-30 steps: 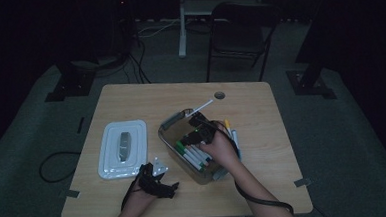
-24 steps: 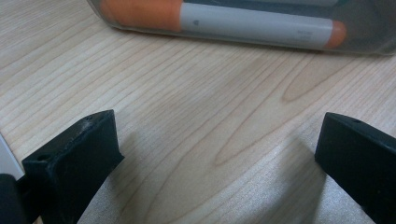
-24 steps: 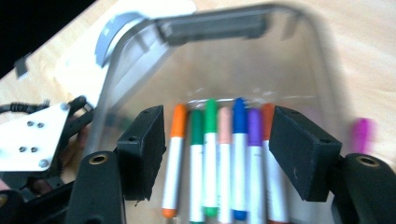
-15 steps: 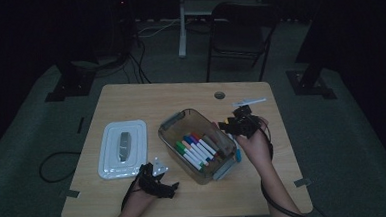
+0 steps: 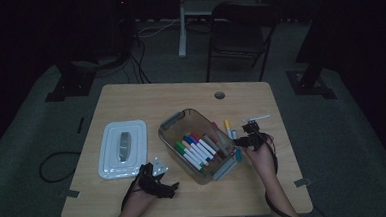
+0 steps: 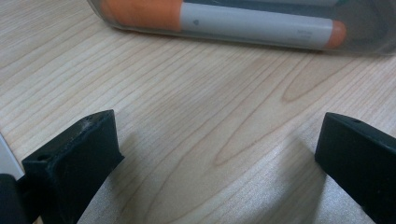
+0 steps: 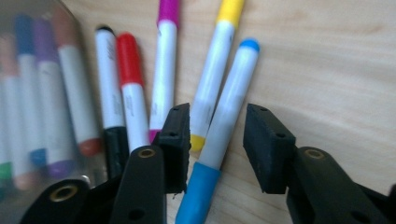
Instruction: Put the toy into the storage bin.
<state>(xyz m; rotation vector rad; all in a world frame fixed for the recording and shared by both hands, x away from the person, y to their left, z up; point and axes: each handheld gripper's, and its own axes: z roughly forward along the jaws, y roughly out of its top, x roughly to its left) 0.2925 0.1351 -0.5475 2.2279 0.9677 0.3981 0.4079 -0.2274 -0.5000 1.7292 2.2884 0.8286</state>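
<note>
Currently the right gripper (image 7: 217, 140) hangs over a row of loose markers on the desk, just beside the right wall of the clear plastic bin (image 5: 195, 144), toward the desk's right edge. Its jaws have just been closing and now straddle the blue-capped marker (image 7: 224, 126); a gap shows on either side of the barrel, so nothing is gripped yet. In that row lie also a yellow-capped marker (image 7: 215, 70) touching the blue one, a magenta-capped one (image 7: 163, 65), a red one (image 7: 130, 88) and a black one (image 7: 109, 88). More markers lie inside the bin.

The left gripper (image 5: 157, 183) rests near the desk's front edge, in front of the white lid (image 5: 122, 148); its jaws stand wide apart over bare wood, holding nothing.

Handling judgement: the blue-capped marker looks light, rigid and round, with a smooth plastic barrel, so it is likely to roll or slip if pinched off-centre. The best hold appears to be across the white barrel near its middle, jaws square to its length, so it stays level when lifted. The yellow-capped neighbour lies against it; the left jaw must come down between the two without nudging or catching the yellow one. A moderate squeeze should do; the pen is not fragile.
</note>
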